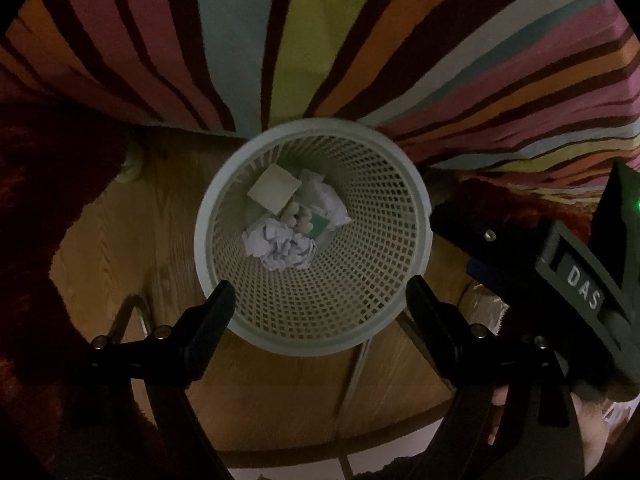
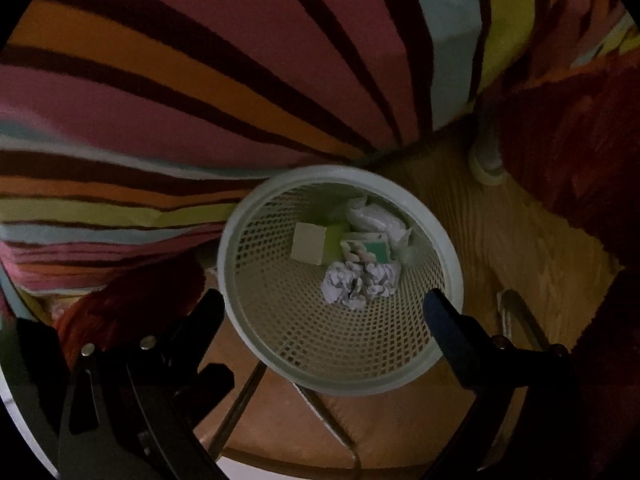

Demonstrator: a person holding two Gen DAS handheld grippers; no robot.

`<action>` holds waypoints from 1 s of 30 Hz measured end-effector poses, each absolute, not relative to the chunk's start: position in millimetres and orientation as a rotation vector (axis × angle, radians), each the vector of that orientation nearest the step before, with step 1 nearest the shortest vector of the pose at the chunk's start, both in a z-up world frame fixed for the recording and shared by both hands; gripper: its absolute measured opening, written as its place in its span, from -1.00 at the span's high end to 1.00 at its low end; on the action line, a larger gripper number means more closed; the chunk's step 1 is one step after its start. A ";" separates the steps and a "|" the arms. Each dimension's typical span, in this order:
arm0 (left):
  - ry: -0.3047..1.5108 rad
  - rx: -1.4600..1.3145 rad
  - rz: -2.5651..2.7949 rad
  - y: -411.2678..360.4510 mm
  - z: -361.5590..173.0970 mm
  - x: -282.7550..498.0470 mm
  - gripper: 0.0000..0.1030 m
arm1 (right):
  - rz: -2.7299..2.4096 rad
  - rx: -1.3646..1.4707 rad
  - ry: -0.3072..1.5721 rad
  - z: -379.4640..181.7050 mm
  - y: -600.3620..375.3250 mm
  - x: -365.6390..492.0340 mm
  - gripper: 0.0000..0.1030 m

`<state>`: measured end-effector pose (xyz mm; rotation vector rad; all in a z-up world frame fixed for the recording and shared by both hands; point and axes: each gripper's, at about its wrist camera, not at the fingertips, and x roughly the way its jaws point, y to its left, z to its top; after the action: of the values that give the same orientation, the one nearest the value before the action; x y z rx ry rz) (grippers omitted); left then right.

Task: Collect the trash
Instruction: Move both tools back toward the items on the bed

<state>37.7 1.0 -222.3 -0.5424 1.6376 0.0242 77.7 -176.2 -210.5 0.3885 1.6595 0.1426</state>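
Note:
A pale mesh wastebasket (image 1: 224, 184) stands on a wooden floor, seen from above in both views (image 2: 448, 248). Inside lie a crumpled white paper ball (image 1: 280, 248) (image 2: 360, 282), a pale square card (image 1: 274, 190) (image 2: 309, 243), a small box with a teal patch (image 1: 316, 224) (image 2: 370, 250) and a crumpled white wrapper (image 1: 328, 200) (image 2: 378, 218). My left gripper (image 1: 320, 292) is open and empty above the basket's near rim. My right gripper (image 2: 320, 308) is open and empty above the same rim; its body shows at the right of the left wrist view (image 1: 560, 276).
A bright striped cloth (image 1: 320, 40) (image 2: 200, 80) hangs behind the basket. A dark red shaggy rug (image 1: 36, 200) (image 2: 580, 140) lies at both sides. Thin metal legs (image 1: 132, 312) (image 2: 520, 316) stand on the wooden floor (image 1: 280, 392) near the basket.

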 end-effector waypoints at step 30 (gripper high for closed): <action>0.994 -0.380 0.048 36.5 -42.8 91.5 -0.65 | 0.272 0.116 0.834 -12.6 -191.3 130.7 -0.85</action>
<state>91.5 36.5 -42.8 -0.3803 0.9937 0.0484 130.7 -191.3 -12.6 0.1155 0.8336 0.2722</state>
